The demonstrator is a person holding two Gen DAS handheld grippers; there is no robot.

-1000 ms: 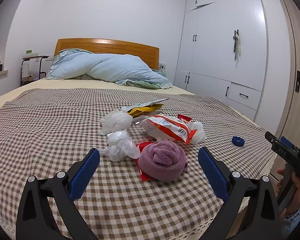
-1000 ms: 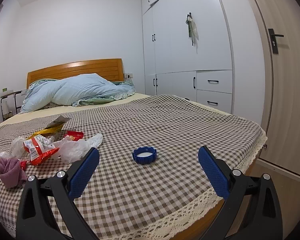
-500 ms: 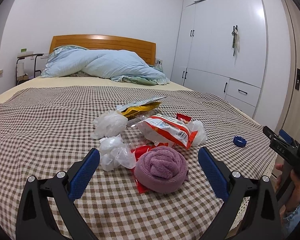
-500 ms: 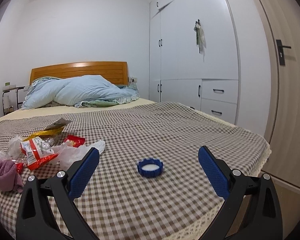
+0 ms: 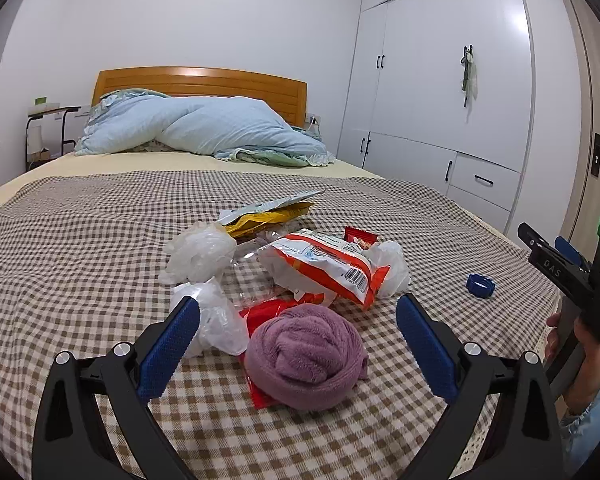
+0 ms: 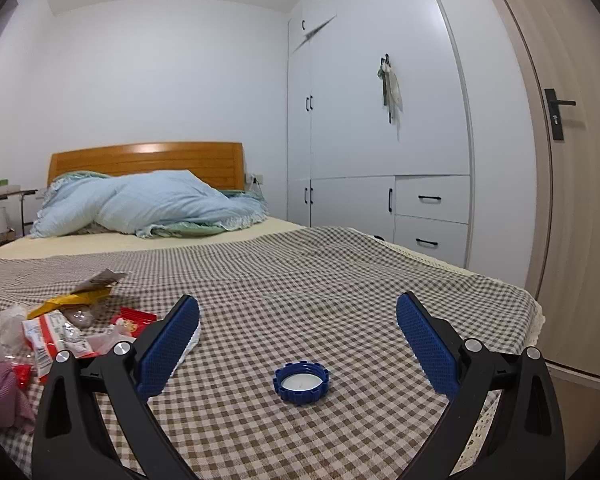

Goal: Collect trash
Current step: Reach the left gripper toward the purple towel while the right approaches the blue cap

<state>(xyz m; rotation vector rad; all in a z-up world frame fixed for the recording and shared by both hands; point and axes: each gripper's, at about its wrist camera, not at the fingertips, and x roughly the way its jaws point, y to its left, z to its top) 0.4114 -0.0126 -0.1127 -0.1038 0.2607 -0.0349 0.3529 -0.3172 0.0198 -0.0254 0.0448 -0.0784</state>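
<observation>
Trash lies in a heap on the checked bedspread (image 5: 80,248): a red-and-white snack bag (image 5: 324,268), a yellow wrapper (image 5: 268,212), crumpled clear plastic bags (image 5: 200,252), a red wrapper (image 5: 264,312) and a rolled purple cloth (image 5: 304,356). My left gripper (image 5: 298,328) is open, its fingers either side of the purple cloth and just short of it. A blue bottle cap (image 6: 301,383) lies apart near the bed's right edge. My right gripper (image 6: 298,332) is open above the cap, which sits between the fingers. The same heap (image 6: 56,336) shows at left in the right wrist view.
A blue duvet (image 5: 204,128) is bunched at the wooden headboard (image 5: 200,84). White wardrobes (image 6: 380,140) and a door (image 6: 572,200) stand to the right of the bed. A side table (image 5: 48,128) is at far left. A hand (image 5: 580,344) holds the right gripper's handle.
Both grippers have moved forward and lower over the bed: the purple cloth and the blue cap each sit closer and larger between the fingers. Nothing has been grasped.
</observation>
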